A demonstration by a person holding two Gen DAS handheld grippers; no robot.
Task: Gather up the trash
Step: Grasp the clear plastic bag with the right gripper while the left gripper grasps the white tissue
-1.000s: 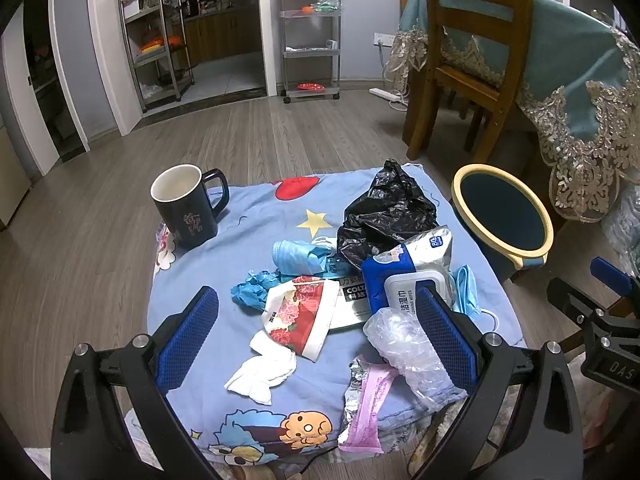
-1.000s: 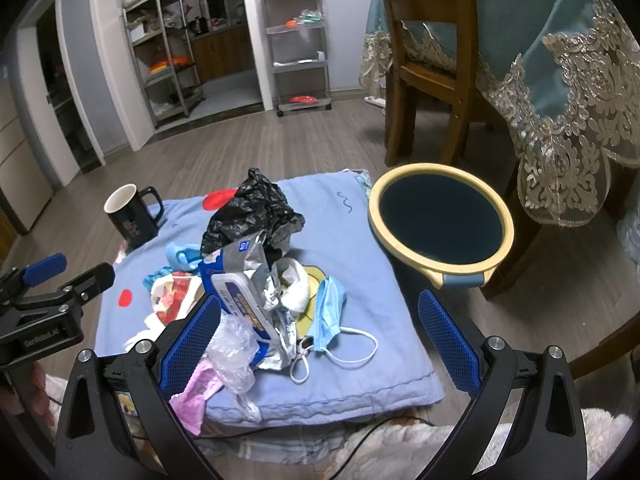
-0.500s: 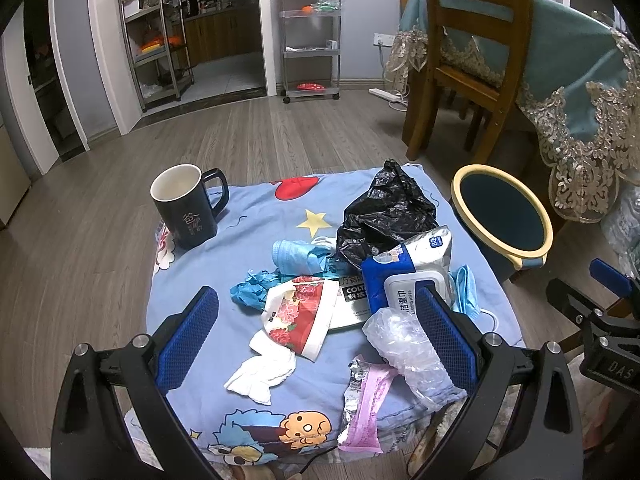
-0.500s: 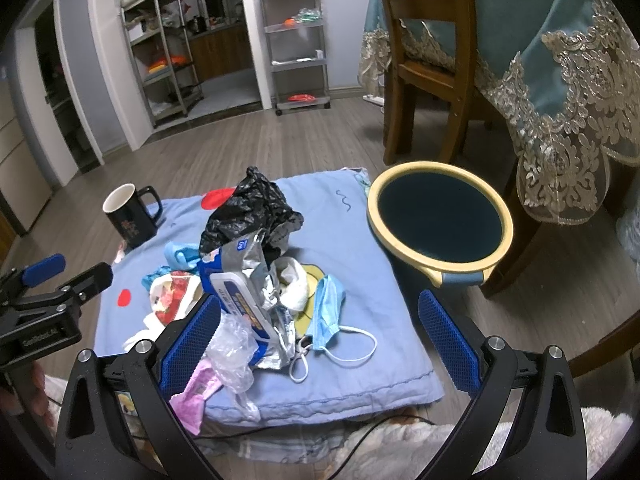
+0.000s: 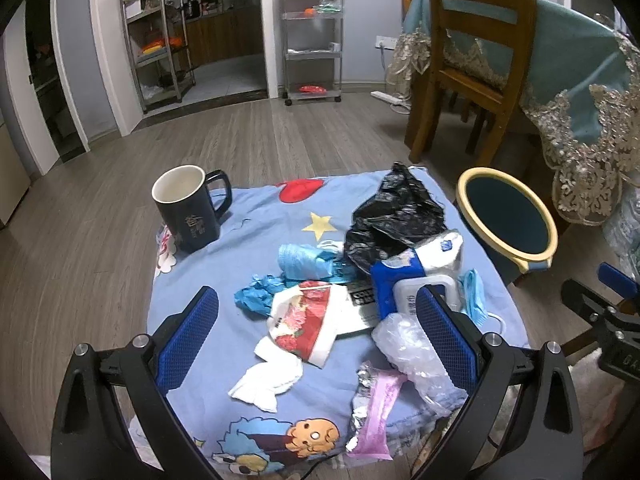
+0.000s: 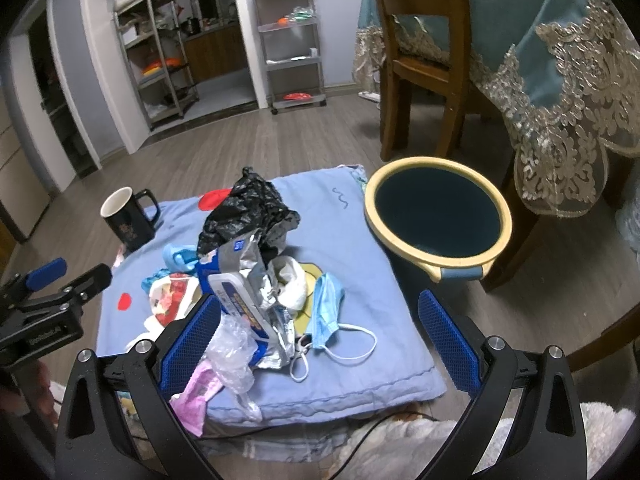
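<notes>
While both grippers hover short of the pile, nothing is held: left gripper (image 5: 316, 332) has its jaws wide apart above the near edge of the blue cartoon cloth (image 5: 256, 216), and right gripper (image 6: 318, 338) is spread just as wide over the cloth's right half. Trash sits heaped mid-cloth: a crumpled black plastic bag (image 5: 394, 216) at the far side, a blue-white wet-wipes pack (image 5: 416, 280) leaning against it, a red floral paper cup (image 5: 308, 320) on its side touching white tissue (image 5: 268, 380), crinkled clear plastic (image 5: 408, 344) next to a pink foil wrapper (image 5: 374, 412) at the near edge. 1 blue face mask (image 6: 326, 304) lies right of the pack, loops trailing toward the cloth's edge. Something blue and crumpled (image 5: 256, 298) lies left of the cup, maybe gloves, hard to tell. A dark mug (image 5: 186, 208) stands upright at the far-left corner, apart from the heap. A yellow-rimmed bin (image 6: 438, 216) stands on the floor just beside the cloth's right edge, near a wooden chair (image 6: 416, 60).
</notes>
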